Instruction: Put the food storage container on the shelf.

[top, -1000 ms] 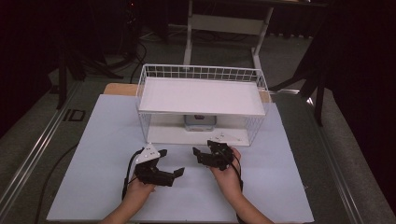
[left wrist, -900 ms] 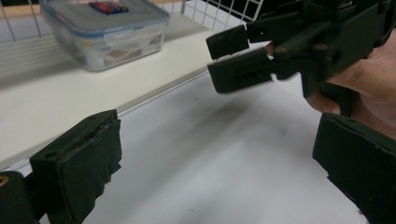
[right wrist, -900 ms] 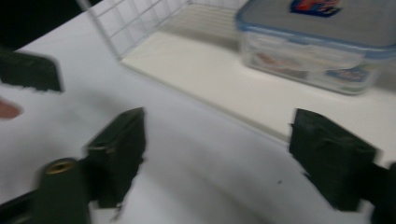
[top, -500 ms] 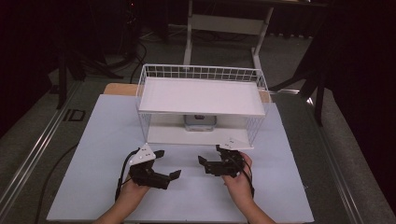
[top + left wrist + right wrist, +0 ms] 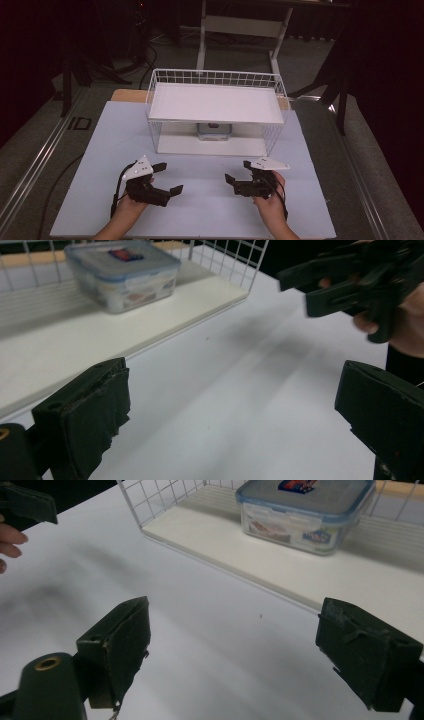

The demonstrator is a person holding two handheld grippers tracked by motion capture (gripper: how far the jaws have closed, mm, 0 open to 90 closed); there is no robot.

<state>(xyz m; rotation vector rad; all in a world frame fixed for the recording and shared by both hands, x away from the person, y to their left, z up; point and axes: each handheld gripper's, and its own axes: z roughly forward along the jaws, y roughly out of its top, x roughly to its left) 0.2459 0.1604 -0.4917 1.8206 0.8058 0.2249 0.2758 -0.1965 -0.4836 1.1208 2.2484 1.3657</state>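
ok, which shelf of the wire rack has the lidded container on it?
The lower shelf: the clear lidded container sits on it toward the back, under the bare white upper shelf of the wire rack.

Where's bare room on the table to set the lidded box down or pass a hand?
Bare white table lies left and right of the wire rack, and in the strip between its front edge and the two grippers. The gap between the left gripper and right gripper is free. Crowded: the rack's lower shelf, where the lidded box sits under the upper shelf.
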